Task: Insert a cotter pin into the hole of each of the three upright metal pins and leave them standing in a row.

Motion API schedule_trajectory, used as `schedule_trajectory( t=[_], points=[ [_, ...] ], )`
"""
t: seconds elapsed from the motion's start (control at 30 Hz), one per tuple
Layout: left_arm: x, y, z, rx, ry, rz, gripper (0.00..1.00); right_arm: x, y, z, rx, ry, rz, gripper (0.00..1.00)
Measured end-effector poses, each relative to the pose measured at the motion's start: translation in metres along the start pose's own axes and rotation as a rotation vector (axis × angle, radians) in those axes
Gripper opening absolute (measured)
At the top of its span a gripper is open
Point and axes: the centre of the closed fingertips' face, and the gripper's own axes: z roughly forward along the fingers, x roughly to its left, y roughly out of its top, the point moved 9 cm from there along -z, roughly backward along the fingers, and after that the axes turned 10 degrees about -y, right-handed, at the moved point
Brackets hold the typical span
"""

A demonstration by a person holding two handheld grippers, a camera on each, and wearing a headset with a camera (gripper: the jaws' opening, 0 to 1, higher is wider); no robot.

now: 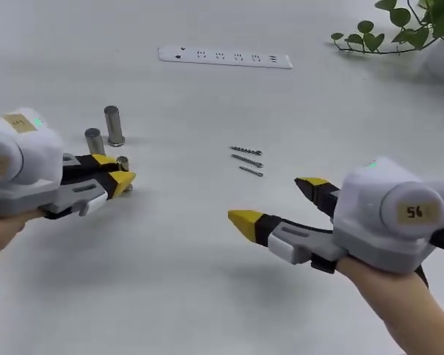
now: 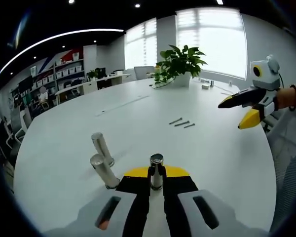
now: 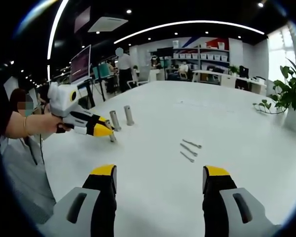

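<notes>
- Left gripper (image 1: pixel 120 174): jaws drawn in close around one upright metal pin (image 2: pixel 156 170), gripping it low on the shaft. The pin's top stands clear above the yellow jaw tips.
- Two other metal pins (image 2: pixel 103 157) stand upright on the white table (image 1: pixel 207 281), just left of the left gripper's jaws in its own view. They are near each other, and the farther one is a little ahead of the tips.
- Right gripper (image 1: pixel 277 201): jaws spread wide with nothing between them, held above the table.
- Three cotter pins (image 3: pixel 190 149) lie loose on the table just ahead of the right gripper's open jaws, side by side and roughly parallel. They are well apart from the left gripper and its pin.
- The two grippers are well apart, with the cotter pins lying between them and a little beyond.
- A white power strip (image 1: pixel 223 57) lies flat far ahead of both grippers.
- A leafy plant (image 1: pixel 399 26) sits beyond the right gripper, on its far right.
</notes>
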Motion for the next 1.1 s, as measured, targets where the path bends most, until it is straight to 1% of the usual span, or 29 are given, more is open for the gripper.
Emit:
schedule_trajectory(
  t=[0.07, 0.33, 0.5, 0.53, 0.7, 0.83, 0.9, 0.97, 1.1],
  points=[
    [-0.002, -0.001, 0.003, 0.006, -0.010, 0.010, 0.05, -0.001, 0.001, 0.000, -0.002, -0.001, 0.001, 0.68],
    [-0.006, 0.000, 0.012, -0.004, -0.041, 0.025, 0.05, 0.000, 0.000, 0.001, 0.001, 0.005, 0.003, 0.68],
    [-0.007, -0.001, 0.015, -0.001, -0.053, 0.027, 0.05, 0.000, -0.001, 0.002, 0.009, 0.010, 0.002, 0.67],
    [-0.006, -0.001, 0.015, -0.010, -0.055, 0.029, 0.05, 0.000, -0.001, 0.001, 0.009, 0.010, 0.002, 0.67],
    [-0.005, -0.002, 0.016, -0.015, -0.069, 0.025, 0.06, 0.000, -0.001, 0.002, 0.011, 0.011, 0.003, 0.66],
    [-0.006, -0.002, 0.016, -0.015, -0.071, 0.032, 0.06, 0.000, -0.001, 0.002, 0.011, 0.013, 0.004, 0.66],
    [-0.006, -0.002, 0.016, -0.016, -0.071, 0.029, 0.06, 0.001, -0.002, 0.002, 0.014, 0.015, 0.005, 0.66],
    [-0.006, -0.001, 0.016, -0.016, -0.068, 0.010, 0.06, 0.001, -0.002, 0.003, 0.020, 0.018, 0.006, 0.65],
    [-0.007, -0.001, 0.016, -0.014, -0.069, 0.012, 0.06, 0.001, 0.000, 0.004, 0.019, 0.025, 0.008, 0.62]
  ],
)
